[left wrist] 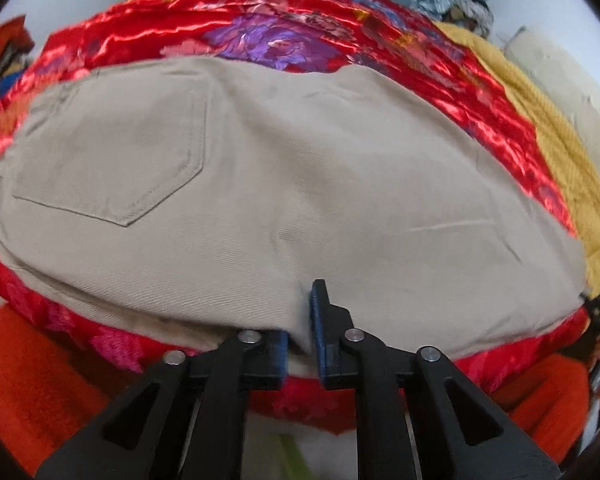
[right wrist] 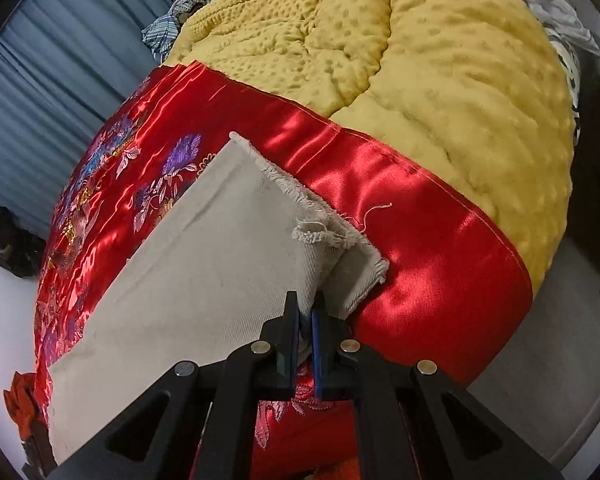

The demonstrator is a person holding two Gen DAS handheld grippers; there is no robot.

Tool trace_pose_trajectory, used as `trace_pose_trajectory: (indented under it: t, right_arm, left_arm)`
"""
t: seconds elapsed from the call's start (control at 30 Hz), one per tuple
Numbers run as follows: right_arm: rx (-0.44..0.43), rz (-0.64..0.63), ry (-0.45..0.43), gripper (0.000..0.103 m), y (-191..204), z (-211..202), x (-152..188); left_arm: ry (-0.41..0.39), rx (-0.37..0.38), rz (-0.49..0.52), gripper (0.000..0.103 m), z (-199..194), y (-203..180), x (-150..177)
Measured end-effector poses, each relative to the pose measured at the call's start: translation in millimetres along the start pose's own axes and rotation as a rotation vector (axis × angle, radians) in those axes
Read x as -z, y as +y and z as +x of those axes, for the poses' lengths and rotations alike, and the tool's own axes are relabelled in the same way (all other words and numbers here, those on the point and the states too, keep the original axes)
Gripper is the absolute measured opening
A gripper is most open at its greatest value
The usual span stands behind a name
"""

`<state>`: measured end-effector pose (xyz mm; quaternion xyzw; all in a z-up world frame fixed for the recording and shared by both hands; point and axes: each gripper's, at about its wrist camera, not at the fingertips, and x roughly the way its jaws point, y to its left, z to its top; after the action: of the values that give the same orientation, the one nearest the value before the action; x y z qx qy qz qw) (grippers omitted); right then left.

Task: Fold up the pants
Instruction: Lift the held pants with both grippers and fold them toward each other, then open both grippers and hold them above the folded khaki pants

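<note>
Beige pants (left wrist: 260, 184) lie flat on a red floral satin quilt (left wrist: 260, 28), back pocket (left wrist: 116, 152) at the left. My left gripper (left wrist: 302, 320) is at the near edge of the pants, its jaws closed on a fold of the beige cloth. In the right wrist view the pant leg (right wrist: 188, 264) runs up to a frayed hem (right wrist: 320, 224). My right gripper (right wrist: 305, 312) is shut on the near corner of that hem.
A yellow dotted blanket (right wrist: 420, 60) lies beyond the quilt's red border (right wrist: 420, 240). Bundled striped clothing (right wrist: 172, 20) sits near blue curtains (right wrist: 60, 60). An orange-red cover (left wrist: 40, 380) hangs below the quilt's near edge. Grey floor (right wrist: 560, 360) shows at the right.
</note>
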<state>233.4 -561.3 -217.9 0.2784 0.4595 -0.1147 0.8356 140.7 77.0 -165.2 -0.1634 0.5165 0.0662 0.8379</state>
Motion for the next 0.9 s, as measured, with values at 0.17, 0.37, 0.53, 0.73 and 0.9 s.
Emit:
trace_pose_trajectory:
  t: [0.17, 0.37, 0.53, 0.73, 0.9]
  right_arm:
    - [0.063, 0.001, -0.075, 0.044, -8.5, -31.1, 5.1]
    - [0.032, -0.201, -0.241, 0.044, 18.7, -76.3, 0.3]
    - [-0.048, -0.366, -0.022, 0.043, 48.6, -22.1, -10.6]
    - [0.070, -0.440, 0.119, 0.038, 40.6, 20.1, -0.6]
    - [0.082, -0.484, 0.126, 0.038, 41.6, 21.3, 2.0]
  left_arm:
    - [-0.048, -0.087, 0.068, 0.055, -49.8, -7.9, 18.6]
    - [-0.151, -0.005, 0.166, 0.061, -70.6, -57.7, -5.2]
    - [-0.109, 0.011, 0.293, 0.065, -5.8, -118.2, -23.6]
    - [-0.008, -0.138, 0.516, 0.064, 40.8, -146.2, 25.8]
    - [-0.018, -0.003, 0.515, 0.069, 10.4, -173.4, 2.4]
